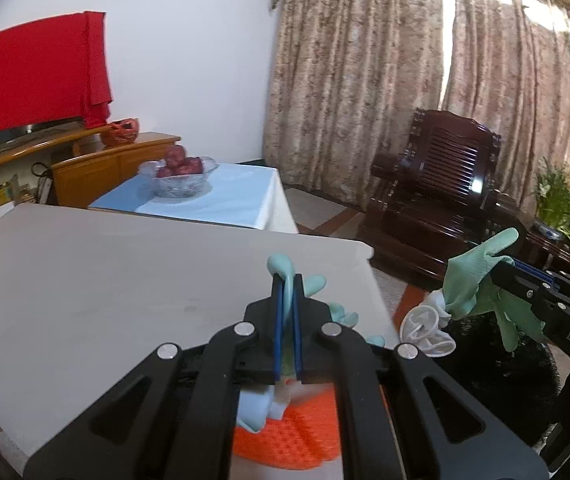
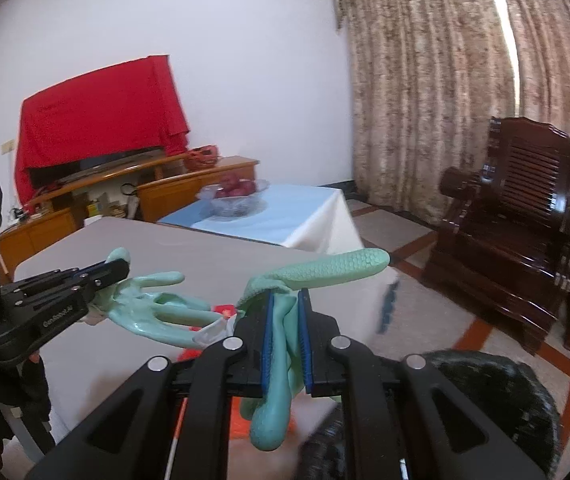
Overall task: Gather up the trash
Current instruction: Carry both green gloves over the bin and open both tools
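Note:
My left gripper (image 1: 288, 280) is shut on a pale green rubber glove (image 1: 285, 266), held above the grey table (image 1: 105, 280) near its right edge; it also shows in the right wrist view (image 2: 119, 268) with the glove (image 2: 153, 312) dangling from it. My right gripper (image 2: 288, 294) is shut on a second green glove (image 2: 337, 266), whose fingers stick out forward and hang down. In the left wrist view the right gripper (image 1: 499, 270) holds that glove (image 1: 473, 280) with white crumpled material (image 1: 425, 326) hanging from it, above a black trash bag (image 1: 497, 364).
An orange object (image 1: 289, 436) lies below my left gripper. Behind stand a blue-clothed table (image 1: 237, 196) with a glass fruit bowl (image 1: 181, 178), a wooden cabinet (image 1: 97, 160), a dark wooden armchair (image 1: 437, 196), curtains and a potted plant (image 1: 561, 200).

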